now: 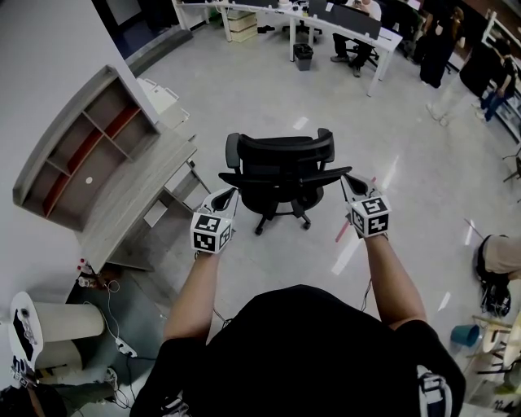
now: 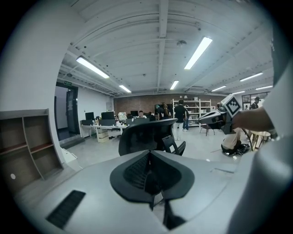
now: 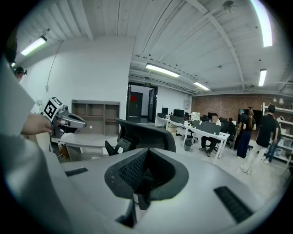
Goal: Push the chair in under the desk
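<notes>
A black mesh office chair [image 1: 281, 173] stands on the grey floor, its back toward me and its seat facing away. The grey desk [image 1: 134, 195] with a shelf hutch stands to its left, along the wall. My left gripper [image 1: 224, 197] is shut and empty, its tips just short of the chair's left armrest. My right gripper [image 1: 352, 184] is also shut and empty, by the right armrest. In the left gripper view the shut left gripper [image 2: 150, 176] points at the chair back [image 2: 146, 135]. In the right gripper view the right gripper [image 3: 145, 173] points at the chair [image 3: 146, 135]. Neither clearly touches it.
A white cylindrical unit [image 1: 57, 330] and a power strip with cables [image 1: 122, 346] lie at lower left beside the desk. Long white desks [image 1: 326, 20] with seated people fill the back. A red strip [image 1: 342, 232] lies on the floor right of the chair's base.
</notes>
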### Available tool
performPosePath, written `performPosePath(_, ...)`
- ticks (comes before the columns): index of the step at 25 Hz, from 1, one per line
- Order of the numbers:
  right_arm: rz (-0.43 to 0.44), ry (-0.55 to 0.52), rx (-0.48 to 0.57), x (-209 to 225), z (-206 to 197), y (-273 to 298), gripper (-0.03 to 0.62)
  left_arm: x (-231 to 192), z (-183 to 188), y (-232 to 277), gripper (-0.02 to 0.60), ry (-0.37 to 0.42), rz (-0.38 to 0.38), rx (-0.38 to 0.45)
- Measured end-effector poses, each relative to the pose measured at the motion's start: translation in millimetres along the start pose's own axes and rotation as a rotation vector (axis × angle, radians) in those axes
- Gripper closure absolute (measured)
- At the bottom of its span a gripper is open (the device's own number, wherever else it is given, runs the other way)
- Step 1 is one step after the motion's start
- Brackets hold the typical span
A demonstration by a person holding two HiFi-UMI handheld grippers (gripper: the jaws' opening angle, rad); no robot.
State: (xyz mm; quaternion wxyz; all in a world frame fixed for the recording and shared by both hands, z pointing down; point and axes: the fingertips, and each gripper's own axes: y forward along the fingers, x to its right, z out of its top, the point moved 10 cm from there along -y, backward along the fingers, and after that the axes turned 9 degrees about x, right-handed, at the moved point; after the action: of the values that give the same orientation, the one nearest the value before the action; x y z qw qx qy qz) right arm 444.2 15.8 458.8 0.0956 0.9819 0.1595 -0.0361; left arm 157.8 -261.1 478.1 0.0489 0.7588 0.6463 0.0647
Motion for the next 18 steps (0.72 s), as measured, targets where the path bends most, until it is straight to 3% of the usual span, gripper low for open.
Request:
performPosePath(4,0.027,-0.065,-0.047,0.8,-3.3,12.1,0.597,-12.5,-4.9,10.8,0.568,0.023,-0.001,-0.042)
performPosePath(12,0.111,-0.232,-0.150,3.7,-10.8,36.6,0.595,-28.9,-13.5,38.5,0.568,0.145,-0.026,-0.153)
performPosePath(14,0.130,-0.297,-0.182,4.9,-16.0,44.2,0.552,-30.3,-16.2,46.4,0.566,0.187,-0.042,-0.175)
performPosePath(18,0.173,-0.384,-0.244,8.8,-26.8,60.6,0.524,-32.1,-29.7,65.9,0.563,0.270,-0.095,-0.223)
